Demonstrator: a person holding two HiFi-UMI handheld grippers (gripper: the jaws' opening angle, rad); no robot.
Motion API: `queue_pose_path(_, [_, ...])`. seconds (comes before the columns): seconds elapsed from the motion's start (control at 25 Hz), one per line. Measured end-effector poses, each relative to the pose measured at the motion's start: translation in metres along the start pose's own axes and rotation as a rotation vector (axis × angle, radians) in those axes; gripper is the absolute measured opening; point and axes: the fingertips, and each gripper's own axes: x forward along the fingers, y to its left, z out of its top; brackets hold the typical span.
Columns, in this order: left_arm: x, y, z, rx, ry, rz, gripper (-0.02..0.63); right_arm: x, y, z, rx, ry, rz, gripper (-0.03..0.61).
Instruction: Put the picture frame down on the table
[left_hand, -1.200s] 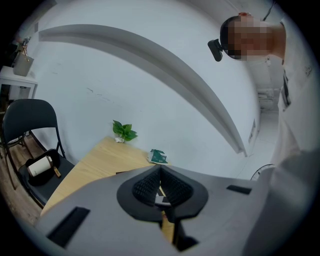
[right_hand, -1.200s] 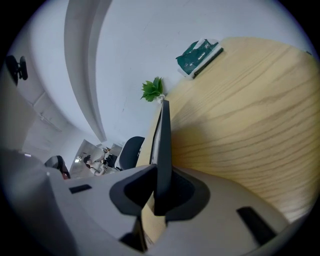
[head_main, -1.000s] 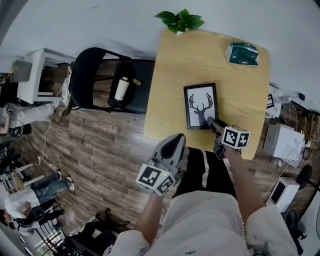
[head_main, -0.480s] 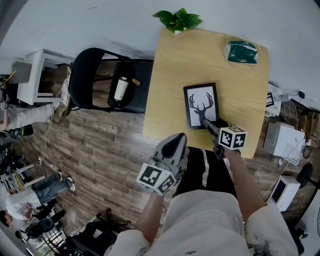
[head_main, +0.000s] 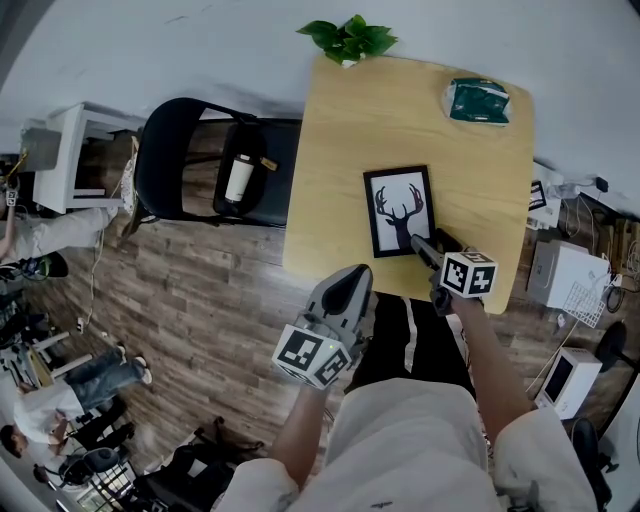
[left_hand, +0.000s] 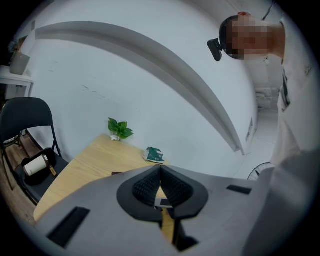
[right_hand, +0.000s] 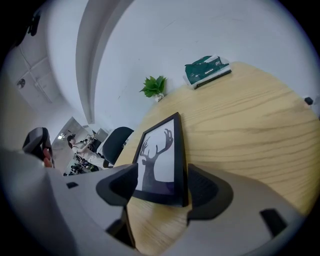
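The black picture frame (head_main: 400, 212) with a deer silhouette lies flat on the wooden table (head_main: 350, 130), near its front edge. My right gripper (head_main: 420, 243) sits at the frame's near right corner. In the right gripper view its jaws stand wide apart, open, with the near edge of the frame (right_hand: 160, 155) lying between them on the table (right_hand: 250, 125). My left gripper (head_main: 352, 275) hangs off the table's front edge above the person's lap. Its jaws meet, shut, with nothing in them (left_hand: 160, 172).
A small green plant (head_main: 350, 40) stands at the table's far edge and a green packet (head_main: 477, 102) lies at the far right corner. A black folding chair (head_main: 200, 160) with a bottle (head_main: 238, 178) on its seat stands left of the table. White boxes sit on the floor at the right.
Almost nothing. The right gripper stays at the frame's near right corner, and the frame and left gripper keep their places.
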Motion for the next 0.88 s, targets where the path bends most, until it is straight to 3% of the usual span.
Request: queue_pose_path(0.88, [0.003,-0.008,0.006,0.015,-0.001,-0.029,0.006,-0.013,0.004,0.01,-0.004,-0.025,0.003,0.256])
